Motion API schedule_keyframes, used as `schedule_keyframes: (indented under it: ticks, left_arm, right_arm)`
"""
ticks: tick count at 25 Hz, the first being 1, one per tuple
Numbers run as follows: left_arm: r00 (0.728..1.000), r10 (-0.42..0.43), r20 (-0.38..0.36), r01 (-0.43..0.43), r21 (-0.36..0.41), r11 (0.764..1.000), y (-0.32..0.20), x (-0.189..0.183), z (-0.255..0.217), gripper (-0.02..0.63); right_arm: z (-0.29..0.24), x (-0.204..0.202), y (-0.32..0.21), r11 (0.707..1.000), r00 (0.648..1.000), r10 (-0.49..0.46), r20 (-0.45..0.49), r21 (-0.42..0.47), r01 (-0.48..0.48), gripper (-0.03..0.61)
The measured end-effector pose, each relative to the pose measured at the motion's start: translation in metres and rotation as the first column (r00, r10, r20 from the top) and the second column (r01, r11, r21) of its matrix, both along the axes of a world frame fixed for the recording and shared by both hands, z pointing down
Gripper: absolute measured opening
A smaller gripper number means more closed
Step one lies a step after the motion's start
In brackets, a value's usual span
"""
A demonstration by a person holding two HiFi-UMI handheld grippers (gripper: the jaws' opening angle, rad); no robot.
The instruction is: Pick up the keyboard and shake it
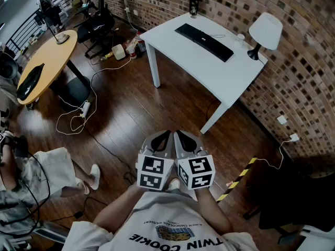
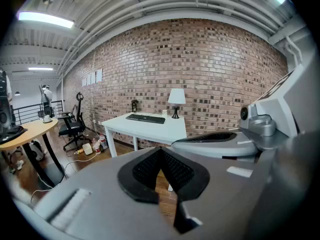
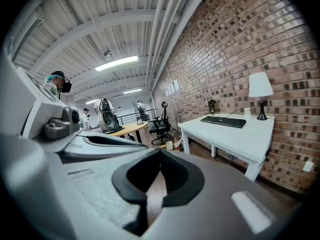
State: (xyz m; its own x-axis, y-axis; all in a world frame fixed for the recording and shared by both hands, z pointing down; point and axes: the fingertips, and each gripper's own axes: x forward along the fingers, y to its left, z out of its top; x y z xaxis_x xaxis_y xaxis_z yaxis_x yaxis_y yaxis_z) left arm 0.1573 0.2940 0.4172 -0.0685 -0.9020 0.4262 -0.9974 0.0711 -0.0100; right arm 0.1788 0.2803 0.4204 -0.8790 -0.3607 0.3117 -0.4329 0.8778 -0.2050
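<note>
Black keyboard (image 1: pixel 204 42) on table (image 1: pixel 222 75), well beyond left gripper (image 1: pixel 163 138), right gripper (image 1: pixel 183 138).

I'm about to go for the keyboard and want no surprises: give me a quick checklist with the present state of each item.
1. Keyboard lying flat on the white table: ok.
2. Left tool open for a grasp: not ok, shut and empty.
3. Right tool open for a grasp: not ok, shut and empty.
4. Tools near the keyboard: not ok, open floor lies between them and the table.
5. Lamp apart from the keyboard: ok.
6. Keyboard free to lift, not tethered: cannot tell.
</note>
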Motion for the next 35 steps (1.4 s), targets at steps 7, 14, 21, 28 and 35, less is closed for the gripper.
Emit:
schedule_keyframes:
  ticks: [7, 14, 21, 28, 35]
  left_arm:
    - [1.0, 0.0, -0.003, 0.0, 0.008, 1.0, -0.02, -0.016, 0.004, 0.008]
    - [0.999, 0.005, -0.032, -0.005, 0.015, 1.0, -0.057, -0.076, 0.016, 0.006]
    - [0.995, 0.065, -0.078, -0.064, 0.013, 0.998, -0.111, -0.159, 0.021, 0.008]
    - [0.985, 0.125, -0.117, -0.124, 0.018, 0.992, -0.154, -0.236, 0.02, 0.006]
    - [0.971, 0.19, -0.145, -0.191, 0.009, 0.982, -0.187, -0.264, 0.026, 0.008]
  right_arm:
    - [0.005, -0.016, -0.022, 1.0, 1.0, 0.01, -0.007, 0.004, -0.01, 0.002]
    - [0.013, -0.075, -0.061, 0.999, 0.999, 0.021, -0.048, 0.032, -0.02, 0.002]
    - [0.017, -0.156, -0.112, 0.997, 0.993, 0.078, -0.091, 0.027, -0.076, 0.002]
    - [0.013, -0.226, -0.153, 0.989, 0.982, 0.148, -0.116, 0.034, -0.145, 0.002]
    - [0.018, -0.252, -0.184, 0.976, 0.969, 0.216, -0.119, 0.01, -0.217, 0.002]
